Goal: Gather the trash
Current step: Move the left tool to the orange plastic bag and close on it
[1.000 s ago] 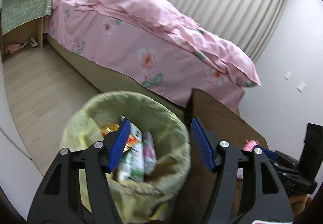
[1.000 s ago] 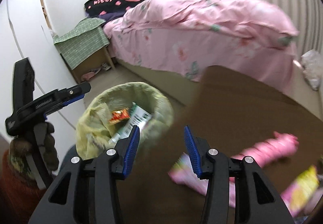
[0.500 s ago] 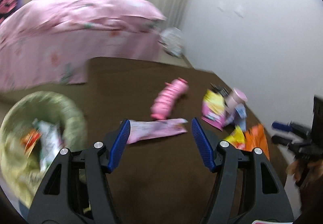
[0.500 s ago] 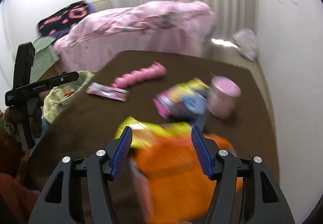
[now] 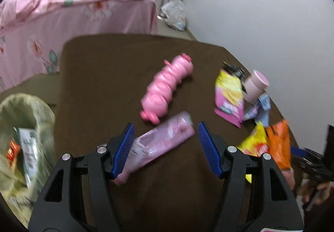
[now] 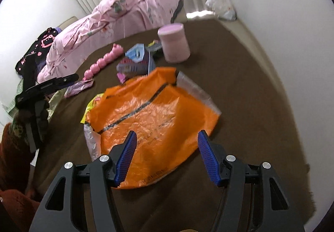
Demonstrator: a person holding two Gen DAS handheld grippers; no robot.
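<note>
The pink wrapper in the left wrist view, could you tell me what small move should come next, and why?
Probably lower the left hand-held gripper and close on the pink wrapper. Its jaws stand open with the wrapper lying flat between them on the brown table, not yet gripped, and the lined trash bin sits just to the left.

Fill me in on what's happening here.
A person with a gripper in each hand is clearing trash off a brown table. The left gripper is open, over a pale pink wrapper; the right gripper is open, over a crumpled orange bag. Neither holds anything yet. A lined trash bin beside the table already has some wrappers in it. A pink segmented toy, more snack packets and a pink cup lie on the table.
</note>
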